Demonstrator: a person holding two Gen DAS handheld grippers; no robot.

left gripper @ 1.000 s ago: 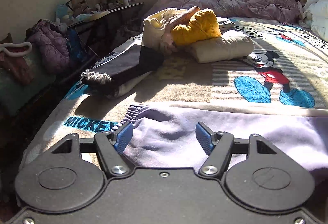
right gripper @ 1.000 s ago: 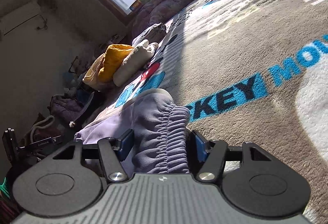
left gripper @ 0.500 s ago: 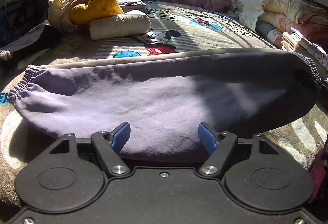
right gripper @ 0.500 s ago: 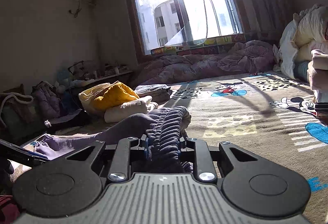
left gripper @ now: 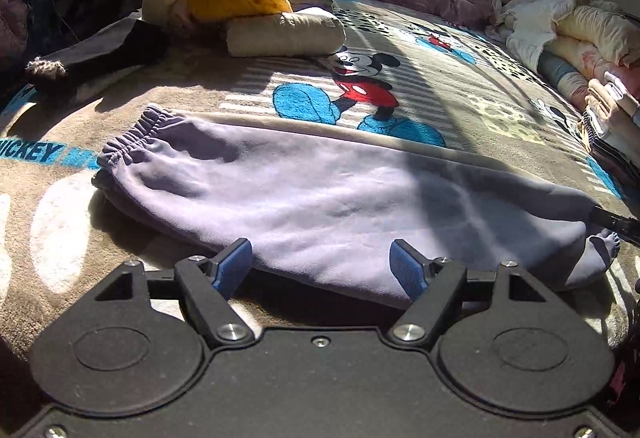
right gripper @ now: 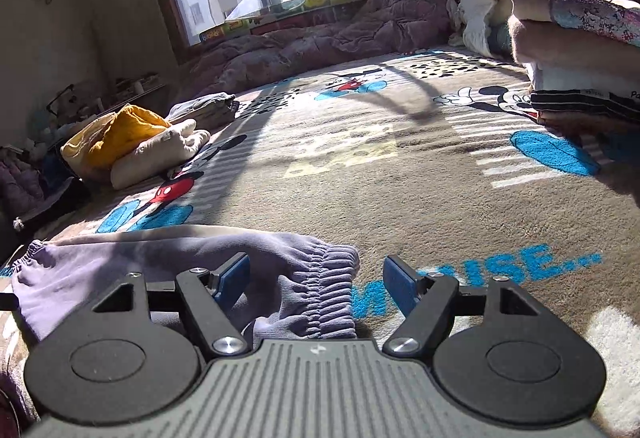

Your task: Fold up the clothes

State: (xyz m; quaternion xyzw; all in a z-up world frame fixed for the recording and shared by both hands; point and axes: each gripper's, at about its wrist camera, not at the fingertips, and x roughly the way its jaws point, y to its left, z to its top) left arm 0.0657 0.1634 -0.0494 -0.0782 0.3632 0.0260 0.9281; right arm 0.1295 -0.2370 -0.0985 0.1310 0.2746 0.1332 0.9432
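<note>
Lying lengthwise across the Mickey Mouse blanket (left gripper: 460,105), lavender sweatpants (left gripper: 320,193) sit between two released tongs: left gripper (left gripper: 322,266) and right gripper (right gripper: 316,278), both spread wide. Pinching only the top layer near the elastic waistband (right gripper: 324,294) could likely drag the layers apart and skew any fold.

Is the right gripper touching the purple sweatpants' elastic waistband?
Cannot tell: right wrist view shows right gripper open, waistband lying between its fingers, contact unclear.
</note>
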